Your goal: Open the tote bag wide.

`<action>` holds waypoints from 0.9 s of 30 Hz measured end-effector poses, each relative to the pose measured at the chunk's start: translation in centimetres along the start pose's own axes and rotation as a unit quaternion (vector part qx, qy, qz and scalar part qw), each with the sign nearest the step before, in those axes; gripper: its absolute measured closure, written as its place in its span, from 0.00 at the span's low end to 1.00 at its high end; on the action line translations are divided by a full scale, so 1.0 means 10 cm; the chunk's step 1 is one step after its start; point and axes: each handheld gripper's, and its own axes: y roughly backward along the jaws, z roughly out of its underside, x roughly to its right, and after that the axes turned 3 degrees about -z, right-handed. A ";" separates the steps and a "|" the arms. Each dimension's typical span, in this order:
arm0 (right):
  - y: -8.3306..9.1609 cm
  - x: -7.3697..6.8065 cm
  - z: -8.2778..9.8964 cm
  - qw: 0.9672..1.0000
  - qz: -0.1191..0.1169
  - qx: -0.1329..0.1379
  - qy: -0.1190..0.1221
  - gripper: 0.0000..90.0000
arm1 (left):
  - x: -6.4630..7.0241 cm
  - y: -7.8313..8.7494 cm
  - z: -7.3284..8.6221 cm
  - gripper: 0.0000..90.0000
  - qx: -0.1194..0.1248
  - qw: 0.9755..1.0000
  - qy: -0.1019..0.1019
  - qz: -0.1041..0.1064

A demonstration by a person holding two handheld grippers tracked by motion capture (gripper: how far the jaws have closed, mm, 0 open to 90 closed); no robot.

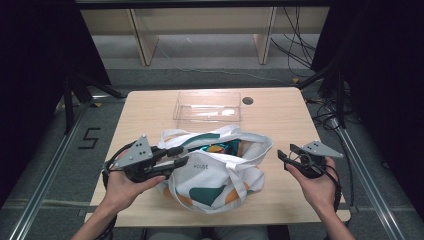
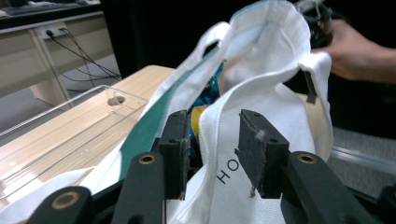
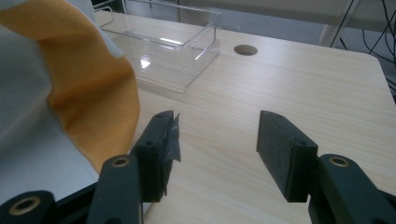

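Two grippers at work over a pale wooden table [image 1: 280,115], one in each hand. Near the front edge, slumped on its side, a white cloth tote bag [image 1: 215,180] with teal and orange patches and dark lettering on the front. Mouth of the bag turned toward the far side and gaping, with something teal and yellow [image 1: 220,147] showing inside; too crumpled and shaded to say what.

Left gripper [image 1: 182,156] pushed in from the left at the bag's mouth, held level, jaws part-way apart. Seen along its own jaws: the white stitched rim of the bag standing up in the gap between the two black pads, teal lining against the left-hand pad, lettering just under the right-hand one. Seems loose rather than pinched, though the cloth hides the pad faces in part. Left hand [image 1: 125,187] wrapped under the gripper body, cable trailing off toward the table's near left corner.

Right gripper [image 1: 285,155] held clear of the bag at its right side, above bare tabletop, jaws spread wide with nothing between them. From its own camera: an orange patch of the bag bulging in just beside the left-hand jaw, not touching either pad. Right hand [image 1: 320,187] cupped beneath it.

Beyond the bag, toward the far edge, a clear plastic tray [image 1: 207,106], apart from the bag. Just beside the tray's right end, a round hole [image 1: 247,100] in the tabletop.
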 end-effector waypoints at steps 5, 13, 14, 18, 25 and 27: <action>0.00 -0.02 0.01 1.000 0.003 -0.007 -0.015 0.52 | 0.01 -0.15 -0.01 0.75 -0.032 0.999 -0.023 0.001; -0.01 -0.02 0.02 1.000 0.000 -0.005 -0.016 0.52 | -0.01 -0.23 -0.08 0.96 -0.076 0.996 -0.057 -0.001; -0.02 -0.02 0.02 1.000 -0.001 0.000 -0.016 0.52 | -0.01 -0.23 -0.08 0.96 -0.076 0.996 -0.057 -0.001; -0.01 -0.02 0.02 1.000 0.002 -0.003 -0.011 0.51 | 0.12 -0.10 -0.25 0.96 -0.111 0.990 -0.082 0.005; -0.04 -0.01 0.02 1.000 -0.002 -0.003 -0.007 0.51 | 0.26 -0.10 -0.29 0.96 -0.155 0.985 -0.065 0.023; -0.03 -0.01 0.02 1.000 -0.001 -0.006 -0.011 0.51 | 0.27 -0.11 -0.28 0.96 -0.157 0.985 -0.062 0.026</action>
